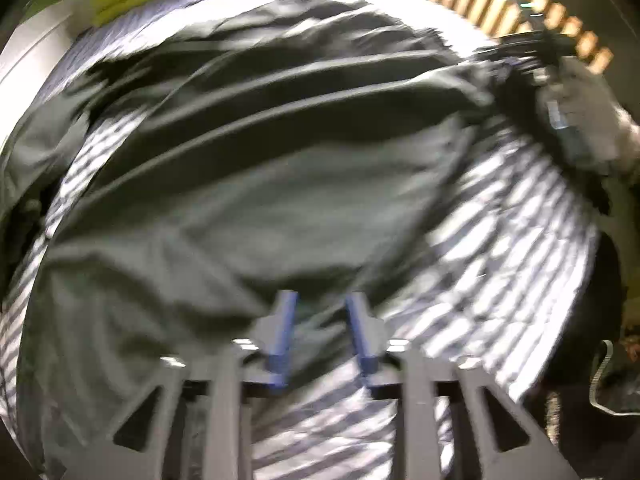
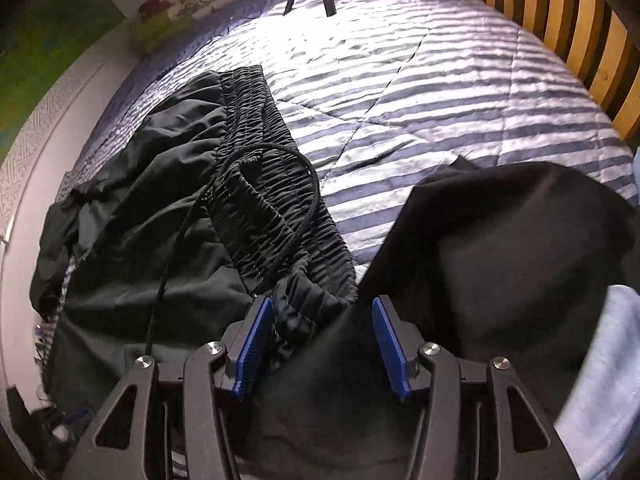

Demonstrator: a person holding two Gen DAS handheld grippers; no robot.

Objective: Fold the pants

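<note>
Both your claws, left (image 1: 320, 332) and right (image 2: 318, 344), gape around slack cloth; the pants (image 2: 160, 216) are light, limp and slippery, so pinch the gathered waistband (image 2: 260, 184).

The pants (image 2: 168, 216) lay spread on the bed cover (image 2: 420, 92). Their stretchy waistband (image 2: 264, 184) ran from the far side down toward the right gripper (image 2: 320, 340), with a cord (image 2: 280, 216) looped on top of it. The end of the waistband sat between the two fingers (image 2: 252, 344) of that gripper. A wall of slats (image 2: 560, 28) stood behind the bed. In the left wrist view, the left gripper (image 1: 320, 336) was over the near edge of the pants (image 1: 260, 184), and the right gripper (image 1: 560, 112) was far off to the right
</note>
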